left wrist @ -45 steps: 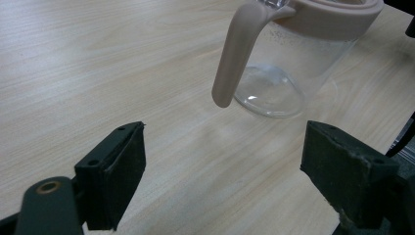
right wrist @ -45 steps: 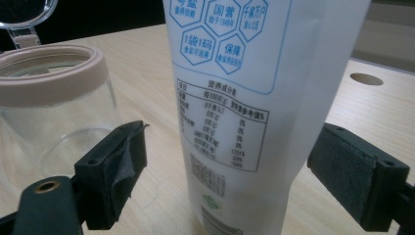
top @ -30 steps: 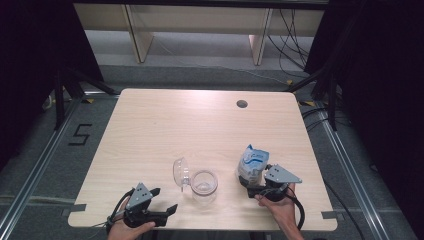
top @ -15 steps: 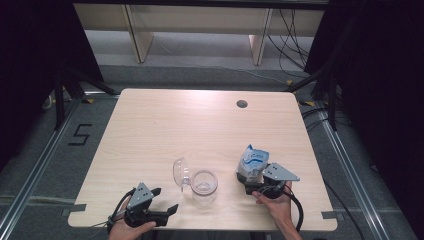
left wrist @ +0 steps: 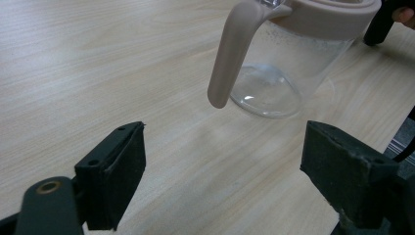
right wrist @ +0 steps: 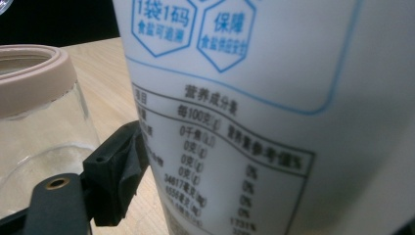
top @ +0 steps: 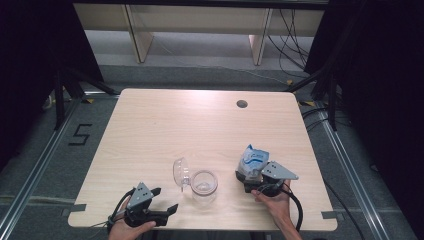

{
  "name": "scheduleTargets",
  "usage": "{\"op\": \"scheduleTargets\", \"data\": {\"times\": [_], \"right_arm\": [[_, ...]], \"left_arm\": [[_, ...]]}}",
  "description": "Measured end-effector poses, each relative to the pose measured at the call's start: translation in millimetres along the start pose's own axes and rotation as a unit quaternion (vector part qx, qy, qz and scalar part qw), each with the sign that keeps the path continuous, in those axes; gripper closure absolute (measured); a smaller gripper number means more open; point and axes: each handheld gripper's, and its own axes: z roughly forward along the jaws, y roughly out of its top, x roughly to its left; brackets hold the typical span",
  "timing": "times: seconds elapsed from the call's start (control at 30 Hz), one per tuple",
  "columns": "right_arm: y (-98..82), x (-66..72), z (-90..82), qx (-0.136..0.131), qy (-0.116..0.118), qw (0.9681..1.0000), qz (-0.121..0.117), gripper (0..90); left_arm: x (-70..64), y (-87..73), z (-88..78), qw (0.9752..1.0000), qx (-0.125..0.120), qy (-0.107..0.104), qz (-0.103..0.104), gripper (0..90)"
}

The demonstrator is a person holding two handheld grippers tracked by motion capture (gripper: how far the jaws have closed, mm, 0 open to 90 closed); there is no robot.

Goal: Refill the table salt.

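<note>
From above, we are seeing our right gripper clamping the white bag at the jar's three o'clock; pouring is not yet starting. Alongside our left gripper, jaws are gaping empty at the jar's handle.

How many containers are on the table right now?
2. A clear glass jar stands near the table's front edge, lid flipped open. A white and blue pouch stands to its right, between the right gripper's jaws.

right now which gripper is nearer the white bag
Right. The right gripper has the white bag between its fingers; the left gripper sits beyond the glass jar.
</note>
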Motion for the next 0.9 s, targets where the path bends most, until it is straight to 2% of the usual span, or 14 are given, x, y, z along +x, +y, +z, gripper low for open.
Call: {"op": "scheduleTargets", "data": {"times": [0.03,0.07,0.13,0.17,0.2,0.23,0.3,0.4,0.5,0.53,0.63,0.73,0.77,0.9], "right_arm": [[0.0,0.0,0.0,0.000,0.000,1.0000,0.000,18.9],[0.1,-2.8,1.0,-0.004,-0.003,0.9998,-0.017,18.8],[-0.6,-1.5,2.4,-0.003,0.002,0.9999,-0.011,18.6],[-1.0,0.1,1.3,0.005,-0.007,1.0000,0.000,18.6],[-1.9,1.3,2.4,-0.002,-0.010,0.9999,0.010,18.6],[-0.9,-2.4,2.1,0.004,0.000,1.0000,-0.002,18.7],[-1.6,-3.2,4.5,-0.003,0.002,1.0000,-0.006,19.1],[-1.2,-2.2,5.4,0.004,0.012,0.9999,-0.011,22.9],[-1.2,-2.1,5.7,0.002,0.009,0.9999,-0.014,25.1],[-0.9,-1.9,4.8,0.005,0.001,0.9998,-0.018,25.8],[-1.0,-1.5,6.4,0.003,0.007,0.9999,-0.014,27.3],[-0.6,-0.3,5.5,0.010,0.002,0.9999,-0.013,28.9],[-0.8,-1.8,7.4,-0.001,-0.001,0.9997,-0.025,29.4],[-0.5,-1.5,7.4,0.008,0.005,0.9997,-0.023,30.7]], "left_arm": [[-0.1,0.1,-0.3,1.0000,0.002,0.001,0.001,16.4],[-0.1,0.1,-0.2,1.0000,0.001,0.001,0.000,16.4],[0.0,0.0,0.0,1.0000,0.000,0.000,0.000,16.4],[0.0,0.0,0.0,1.0000,0.000,0.000,0.000,16.4],[0.0,0.0,0.0,1.0000,0.000,0.000,0.000,16.4],[0.2,0.0,-0.2,1.0000,0.001,0.000,0.001,16.4],[0.0,0.1,-0.2,1.0000,0.002,0.001,0.001,16.4],[0.5,0.1,-0.9,1.0000,0.005,0.002,0.005,16.4],[-0.3,0.1,-0.1,1.0000,0.001,0.002,0.001,16.4],[-0.3,0.1,-0.1,1.0000,0.001,0.002,0.001,16.4],[-0.6,-0.1,0.3,1.0000,0.000,0.001,0.001,16.4],[-0.4,0.0,0.2,1.0000,0.001,0.001,0.001,16.4],[-0.5,0.0,0.2,1.0000,0.001,0.001,0.001,16.4],[-0.8,0.0,0.2,1.0000,0.002,0.001,0.001,16.4]]}}
